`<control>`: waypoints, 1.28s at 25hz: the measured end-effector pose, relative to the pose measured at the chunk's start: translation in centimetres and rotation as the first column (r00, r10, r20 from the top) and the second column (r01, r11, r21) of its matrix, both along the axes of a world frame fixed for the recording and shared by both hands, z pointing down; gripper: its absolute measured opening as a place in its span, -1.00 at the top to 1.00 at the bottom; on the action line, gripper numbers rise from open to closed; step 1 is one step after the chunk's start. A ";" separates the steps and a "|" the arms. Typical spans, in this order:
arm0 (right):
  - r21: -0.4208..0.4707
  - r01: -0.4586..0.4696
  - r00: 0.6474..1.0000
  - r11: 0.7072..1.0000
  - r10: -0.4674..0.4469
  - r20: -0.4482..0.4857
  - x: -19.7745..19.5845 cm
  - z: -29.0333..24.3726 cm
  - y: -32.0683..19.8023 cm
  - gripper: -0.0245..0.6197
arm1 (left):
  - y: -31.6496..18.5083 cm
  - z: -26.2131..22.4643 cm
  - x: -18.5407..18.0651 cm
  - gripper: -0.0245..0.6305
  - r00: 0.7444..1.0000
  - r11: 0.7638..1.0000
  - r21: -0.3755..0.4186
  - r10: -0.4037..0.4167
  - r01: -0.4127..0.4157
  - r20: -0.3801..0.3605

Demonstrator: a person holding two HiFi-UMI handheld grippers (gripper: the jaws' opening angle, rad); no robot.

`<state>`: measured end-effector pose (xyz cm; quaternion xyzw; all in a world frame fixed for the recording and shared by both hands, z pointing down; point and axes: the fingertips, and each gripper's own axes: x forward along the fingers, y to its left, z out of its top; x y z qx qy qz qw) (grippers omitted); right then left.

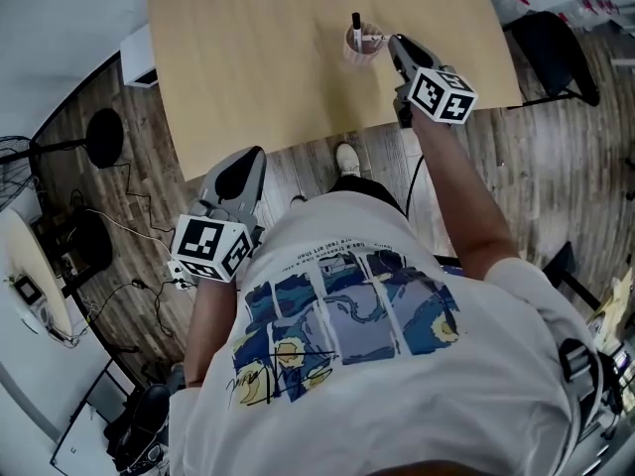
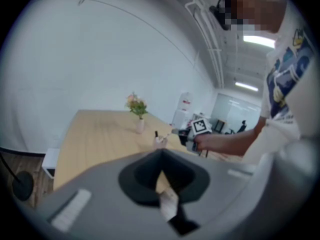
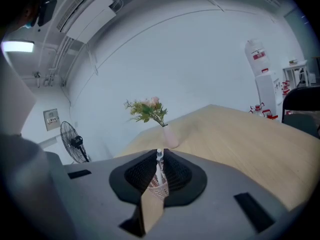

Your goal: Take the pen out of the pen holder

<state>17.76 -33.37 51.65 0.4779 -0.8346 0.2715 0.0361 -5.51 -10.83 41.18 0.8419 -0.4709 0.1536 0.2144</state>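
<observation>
Pink mesh pen holder (image 1: 359,50) holds a black pen (image 1: 356,23) and a white pen (image 1: 375,39) — right gripper (image 1: 394,41) clamps the white one; left gripper (image 1: 253,159) closed, empty.

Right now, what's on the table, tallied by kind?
Pens: 2, a black pen and a white pen
Pen holder: 1
Flower vase: 1
Total: 4
</observation>
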 end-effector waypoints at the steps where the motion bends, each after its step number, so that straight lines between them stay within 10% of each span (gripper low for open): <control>1: 0.011 -0.004 1.000 1.000 0.004 -0.007 0.0 -0.4 0.0 0.82 | 0.1 0.1 -0.2 0.90 1.000 1.000 0.002 0.003 -0.003 -0.004; 32: 0.213 0.068 0.987 0.975 -0.034 -0.156 -5.0 -14.1 19.9 0.82 | 12.7 -0.4 -7.2 0.90 0.985 0.989 0.086 0.126 -0.117 -0.115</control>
